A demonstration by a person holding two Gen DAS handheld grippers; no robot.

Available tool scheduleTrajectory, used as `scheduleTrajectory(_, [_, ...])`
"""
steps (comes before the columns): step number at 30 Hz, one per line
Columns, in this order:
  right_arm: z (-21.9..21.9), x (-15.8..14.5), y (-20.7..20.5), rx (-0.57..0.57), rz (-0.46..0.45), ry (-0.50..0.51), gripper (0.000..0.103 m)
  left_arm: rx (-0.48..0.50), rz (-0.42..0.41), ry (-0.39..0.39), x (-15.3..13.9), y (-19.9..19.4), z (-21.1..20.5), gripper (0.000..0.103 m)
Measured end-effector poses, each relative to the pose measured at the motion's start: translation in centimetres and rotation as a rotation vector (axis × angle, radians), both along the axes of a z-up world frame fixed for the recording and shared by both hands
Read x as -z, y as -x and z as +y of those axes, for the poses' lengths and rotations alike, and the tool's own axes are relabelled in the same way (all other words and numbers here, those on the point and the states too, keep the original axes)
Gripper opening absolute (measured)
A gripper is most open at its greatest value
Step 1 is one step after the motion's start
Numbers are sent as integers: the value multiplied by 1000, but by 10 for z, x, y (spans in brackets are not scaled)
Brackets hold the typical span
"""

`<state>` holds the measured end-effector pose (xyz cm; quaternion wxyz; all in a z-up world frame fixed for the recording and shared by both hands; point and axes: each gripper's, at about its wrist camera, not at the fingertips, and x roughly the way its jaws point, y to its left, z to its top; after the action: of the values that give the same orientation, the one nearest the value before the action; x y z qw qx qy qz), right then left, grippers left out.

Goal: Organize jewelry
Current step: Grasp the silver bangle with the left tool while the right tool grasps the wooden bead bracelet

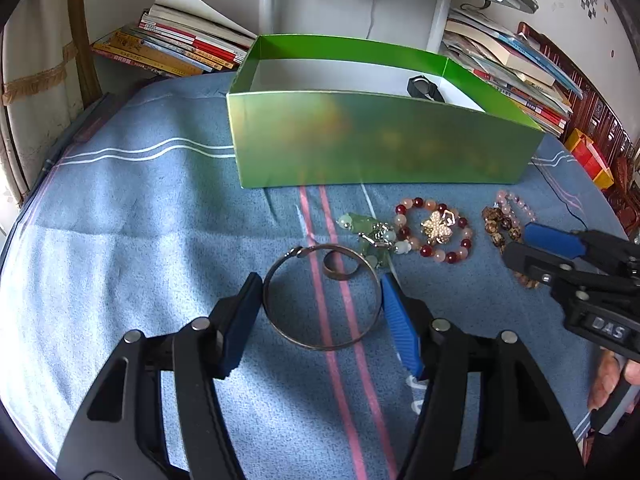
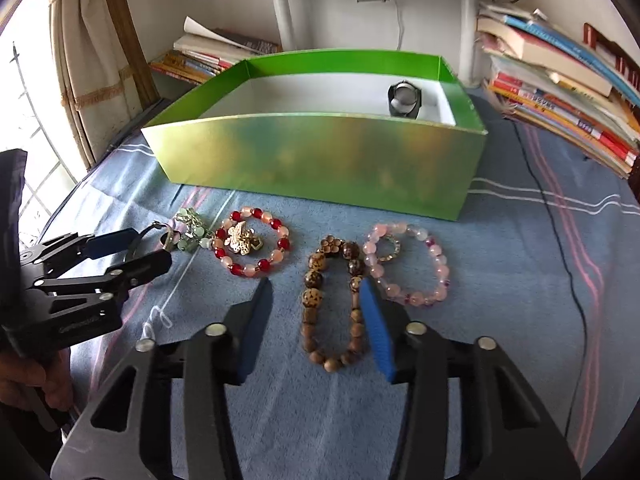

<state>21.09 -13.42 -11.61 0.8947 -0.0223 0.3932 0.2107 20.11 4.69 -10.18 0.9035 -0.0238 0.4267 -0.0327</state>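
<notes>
A green open box (image 1: 380,140) (image 2: 320,156) stands at the back with a black watch (image 2: 405,99) inside. My left gripper (image 1: 320,292) is open, its blue pads either side of a silver bangle (image 1: 280,320) lying on the blue cloth; a small ring (image 1: 340,269) lies inside the bangle. My right gripper (image 2: 316,300) is open around a brown wooden bead bracelet (image 2: 320,312). A red and pink bead bracelet (image 2: 250,246) with a gold flower brooch (image 2: 240,240), a green jade piece (image 1: 360,228) and a pink bead bracelet (image 2: 436,268) lie in front of the box.
Stacks of books (image 1: 180,48) (image 2: 560,92) sit at the back left and right. A white stand (image 2: 282,12) rises behind the box. A thin black cable (image 2: 568,272) runs over the cloth on the right. A curtain (image 2: 88,60) hangs at the left.
</notes>
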Motion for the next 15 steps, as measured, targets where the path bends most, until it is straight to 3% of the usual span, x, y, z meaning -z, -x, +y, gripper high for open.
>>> scheduleTrajectory(5, [2, -3, -3, -13, 5, -17, 36, -21, -37, 6, -5, 5, 4, 60])
scheduleTrajectory(11, [9, -12, 4, -26, -35, -8, 35, -6, -53, -13, -9, 6, -1, 60])
scheduleTrajectory(15, [14, 1, -8, -16, 9, 20, 33, -5, -60, -11, -9, 7, 0, 60])
